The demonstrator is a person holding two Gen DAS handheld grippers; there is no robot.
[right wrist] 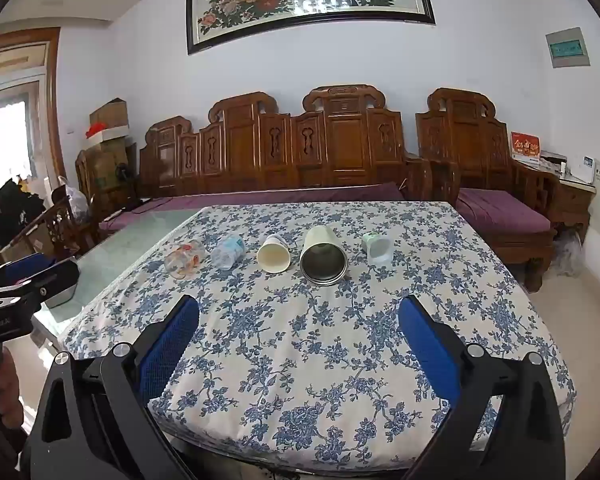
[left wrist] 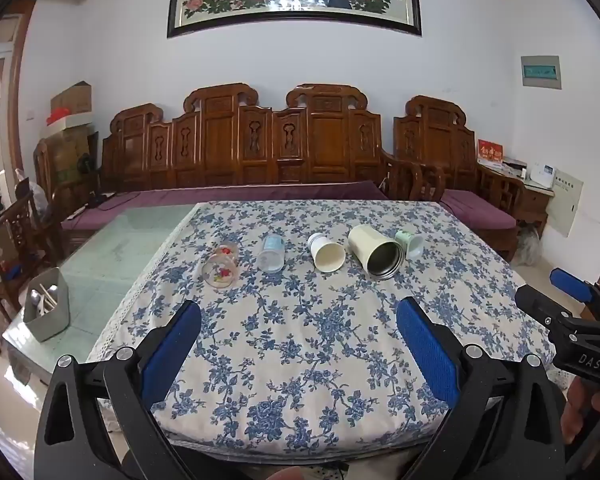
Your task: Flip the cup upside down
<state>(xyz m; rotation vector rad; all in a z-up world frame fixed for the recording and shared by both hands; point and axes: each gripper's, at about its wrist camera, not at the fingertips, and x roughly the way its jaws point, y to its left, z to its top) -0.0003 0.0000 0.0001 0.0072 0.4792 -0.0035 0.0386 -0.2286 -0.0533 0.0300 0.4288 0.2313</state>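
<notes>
Five cups on their sides in a row mid-cloth, both tongs wide open & empty, nothing gripped yet.

L to R: clear glass cup w/ red flower print [left wrist: 220,270] is prob. heaviest for its size, slick, breakable, so grip the mid wall across the barrel, gently; clear plastic cup w/ pale blue label [left wrist: 272,254] is light, thin, will squash; cream paper cup [left wrist: 326,252] is v. light, soft rim, so pinch low near the base; tall cream metal tumbler w/ dark inside [left wrist: 374,250] is stiff, smooth, may roll, widest of the lot; small pale green cup [left wrist: 410,242] lies touching or just beside the tumbler, tight gap there. Left gripper [left wrist: 298,334] & right gripper [right wrist: 298,332] hover near the front edge of the blue floral tablecloth [left wrist: 320,360], well apart from the row. Open cloth in front of the row; glass tabletop [left wrist: 112,252] & grey utensil caddy [left wrist: 46,308] lie left.
</notes>
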